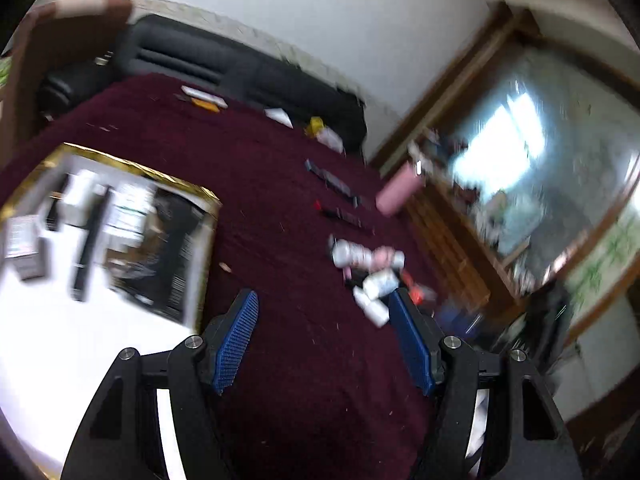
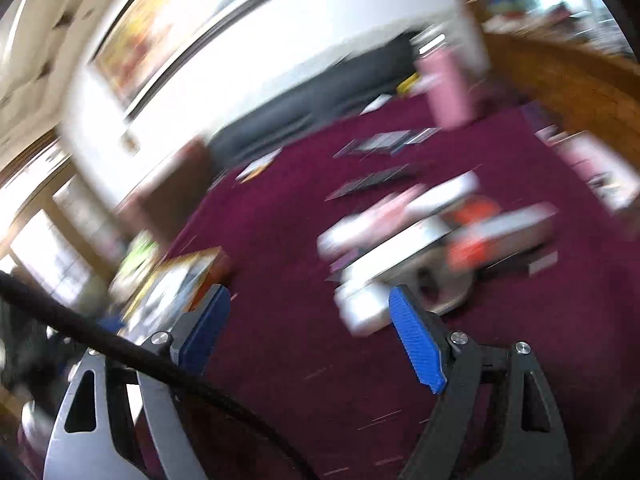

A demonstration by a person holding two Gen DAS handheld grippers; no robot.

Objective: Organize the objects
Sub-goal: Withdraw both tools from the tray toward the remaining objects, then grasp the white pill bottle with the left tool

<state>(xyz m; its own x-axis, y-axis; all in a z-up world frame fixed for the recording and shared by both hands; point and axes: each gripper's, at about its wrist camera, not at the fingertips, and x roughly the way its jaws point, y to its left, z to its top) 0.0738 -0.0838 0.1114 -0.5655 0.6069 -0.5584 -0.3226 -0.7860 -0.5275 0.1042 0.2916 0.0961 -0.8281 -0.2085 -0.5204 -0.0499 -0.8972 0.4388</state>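
Both grippers hang empty above the bed (image 1: pixel 280 184), which fits a pause between picks. The left gripper (image 1: pixel 324 310) stands half open; the right gripper (image 2: pixel 310 306) gapes wide. The bottles (image 1: pixel 368 264), small, white and pink, lie heaped near the bed's right edge, probably awaiting sorting. A gold-rimmed box (image 1: pixel 132 168) at the left edge already holds items. Blur hides labels.
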